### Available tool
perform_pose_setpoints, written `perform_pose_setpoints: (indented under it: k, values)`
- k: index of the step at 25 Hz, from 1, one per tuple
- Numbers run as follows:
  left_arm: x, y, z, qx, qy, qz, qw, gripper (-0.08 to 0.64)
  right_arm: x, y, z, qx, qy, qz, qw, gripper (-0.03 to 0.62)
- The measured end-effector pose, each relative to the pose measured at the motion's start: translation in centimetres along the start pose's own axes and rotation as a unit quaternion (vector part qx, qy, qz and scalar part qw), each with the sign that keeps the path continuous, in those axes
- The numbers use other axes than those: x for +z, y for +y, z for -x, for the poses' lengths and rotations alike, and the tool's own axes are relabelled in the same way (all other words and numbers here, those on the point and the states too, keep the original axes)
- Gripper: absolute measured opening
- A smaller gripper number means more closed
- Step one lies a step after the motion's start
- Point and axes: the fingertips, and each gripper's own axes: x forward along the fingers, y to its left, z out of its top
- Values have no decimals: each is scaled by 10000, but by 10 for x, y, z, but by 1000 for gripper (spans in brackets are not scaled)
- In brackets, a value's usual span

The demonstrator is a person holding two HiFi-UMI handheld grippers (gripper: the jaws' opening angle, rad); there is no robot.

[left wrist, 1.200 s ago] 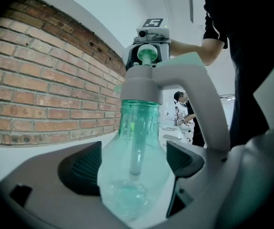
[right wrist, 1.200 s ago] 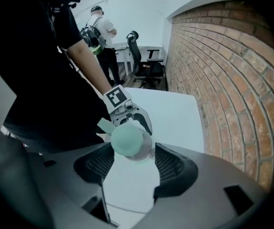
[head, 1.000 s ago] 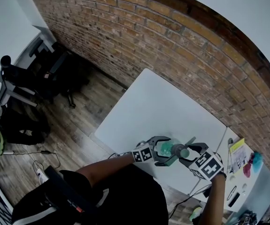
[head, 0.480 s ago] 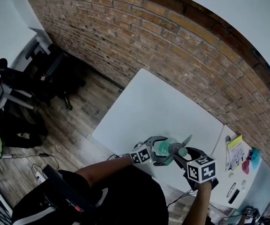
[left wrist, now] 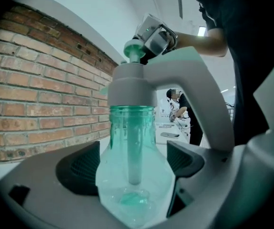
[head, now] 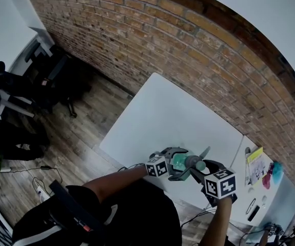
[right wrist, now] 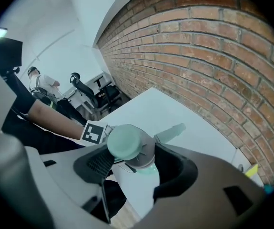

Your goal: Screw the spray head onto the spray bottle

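Note:
A translucent green spray bottle (left wrist: pixel 134 175) is held above the near edge of the white table (head: pixel 178 117), with my left gripper (left wrist: pixel 132 166) shut on its body. The grey spray head (left wrist: pixel 132 87) sits on the bottle's neck, its dip tube hanging inside. My right gripper (right wrist: pixel 137 163) comes down from above, shut on the spray head (right wrist: pixel 139 157) just under its pale green top cap (right wrist: pixel 126 141). The nozzle (right wrist: pixel 172 130) points away toward the table. In the head view the left gripper (head: pixel 176 164) and right gripper (head: pixel 197 168) meet at the bottle (head: pixel 180 161).
A brick wall (head: pixel 188 50) runs behind the table. A second surface at the right holds a yellow paper (head: pixel 258 163) and small coloured items (head: pixel 273 174). Office chairs (head: pixel 60 81) stand on the wood floor at the left. A person (left wrist: pixel 182 113) stands in the background.
The right gripper has rolled around the spray head, and its marker cube now shows a different face. The left gripper and the bottle have hardly moved.

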Motion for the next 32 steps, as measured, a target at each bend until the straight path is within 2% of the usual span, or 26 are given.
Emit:
perform_pose_setpoints:
  k: [4,12,15,19,21,26,32]
  values:
    - [2,0,-12,-144,69,-130,9998,444,0,1,-1,-25,8,100,9999,267]
    - [3,3,-12,74,-3,-85,9999,446,-1,2,3,-109,-74,300,9995,265]
    - [2,3,-11,216,2,-76,9997,446,1,-4,4,-348,-94,57,9993,267]
    - [2,4,-11,461,41,-57,9989,446,3,-5,-1,-409,-169,-529,9976,267]
    - [2,4,-11,539,54,-39,9985,446,3,-5,-4,-495,-151,-599,9969,266]
    - [1,3,-10,543,43,13,9985,446,2,-3,-12,-657,84,-204,9976,267]
    - [1,3,-7,425,14,115,9990,444,1,0,-18,-435,393,910,9941,262]
